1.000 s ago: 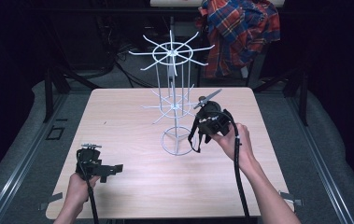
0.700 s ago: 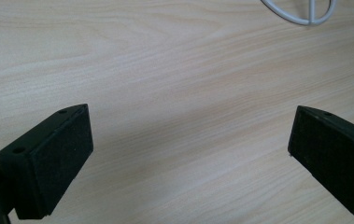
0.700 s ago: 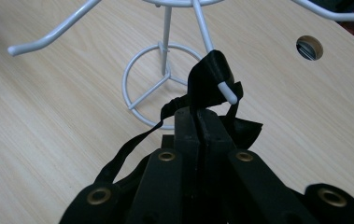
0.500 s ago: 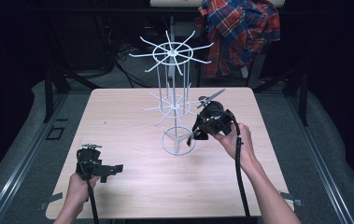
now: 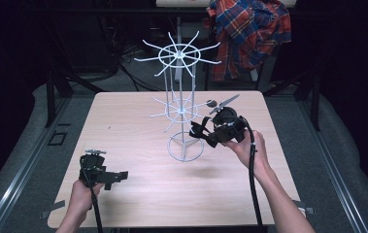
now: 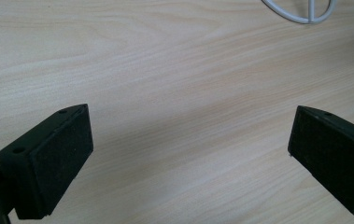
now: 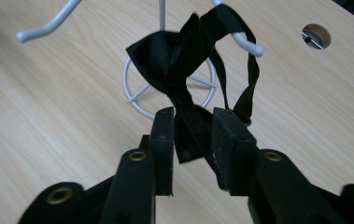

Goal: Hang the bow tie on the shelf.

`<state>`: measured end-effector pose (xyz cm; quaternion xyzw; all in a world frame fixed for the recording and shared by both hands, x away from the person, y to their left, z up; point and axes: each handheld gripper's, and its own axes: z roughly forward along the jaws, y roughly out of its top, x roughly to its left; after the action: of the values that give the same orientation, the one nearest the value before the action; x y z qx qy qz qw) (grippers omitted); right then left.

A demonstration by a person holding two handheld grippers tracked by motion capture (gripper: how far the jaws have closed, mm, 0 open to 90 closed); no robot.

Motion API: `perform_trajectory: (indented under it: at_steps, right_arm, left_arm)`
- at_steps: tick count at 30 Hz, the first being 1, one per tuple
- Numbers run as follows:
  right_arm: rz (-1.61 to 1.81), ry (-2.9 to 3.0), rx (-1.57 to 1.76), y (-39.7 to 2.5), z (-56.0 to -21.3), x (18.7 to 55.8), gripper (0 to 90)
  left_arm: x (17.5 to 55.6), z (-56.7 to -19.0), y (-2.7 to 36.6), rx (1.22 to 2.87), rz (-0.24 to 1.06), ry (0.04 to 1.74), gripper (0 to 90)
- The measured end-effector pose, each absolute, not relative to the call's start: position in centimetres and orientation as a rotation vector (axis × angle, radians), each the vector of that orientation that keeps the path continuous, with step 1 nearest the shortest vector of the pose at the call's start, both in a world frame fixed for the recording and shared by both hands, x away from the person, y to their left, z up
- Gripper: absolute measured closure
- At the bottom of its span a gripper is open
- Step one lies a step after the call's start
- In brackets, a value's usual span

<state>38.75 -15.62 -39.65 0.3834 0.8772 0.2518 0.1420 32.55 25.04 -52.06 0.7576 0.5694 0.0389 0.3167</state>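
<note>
Right tongs (image 7: 191, 135) clamped on our black bow tie (image 7: 184, 60), strap looped over a white rack (image 5: 184, 114) arm | left tongs (image 6: 188, 154) spread wide, well left of rack base, above desk (image 5: 133, 121)

**A lit worktop in a dark room**

A pale wood-grain worktop (image 5: 123, 126) stood under bright light while the room around it lay almost black. Grey floor (image 5: 21, 145) flanked it on both sides, crossed by metal rails (image 5: 11, 182). Behind it, dark frame legs (image 5: 51, 99) rose, cables (image 5: 123, 53) lay tangled, and a red plaid shirt (image 5: 249, 34) hung. A round hole (image 7: 316, 36) pierced the board.
</note>
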Motion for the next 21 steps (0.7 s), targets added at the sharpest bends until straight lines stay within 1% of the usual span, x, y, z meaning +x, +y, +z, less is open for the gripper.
perform_trajectory:
  at_steps: [4,9,12,15,17,21]
  right_arm:
    - [0.742,2.540,1.107,-16.1,-39.8,38.4,59.6]
    - [0.758,2.534,1.115,-17.0,-40.0,37.9,43.8]
    - [0.756,2.529,1.108,-17.7,-40.1,37.5,36.9]
    - [0.758,2.526,1.117,-18.5,-40.3,37.1,27.0]
    - [0.751,2.528,1.114,-19.0,-40.4,36.8,22.1]
    - [0.742,2.534,1.138,-20.0,-40.9,36.2,17.3]
  left_arm:
    - [32.6,-52.1,25.0,1.995,0.103,1.500,0.1]
    - [32.6,-52.1,25.0,1.997,0.100,1.501,0.1]
    - [32.6,-52.1,25.0,1.998,0.101,1.501,0.1]
    - [32.6,-52.1,25.0,1.998,0.102,1.502,0.1]
    - [32.6,-52.1,25.0,1.998,0.102,1.502,0.1]
    - [32.6,-52.1,25.0,1.998,0.103,1.503,0.1]
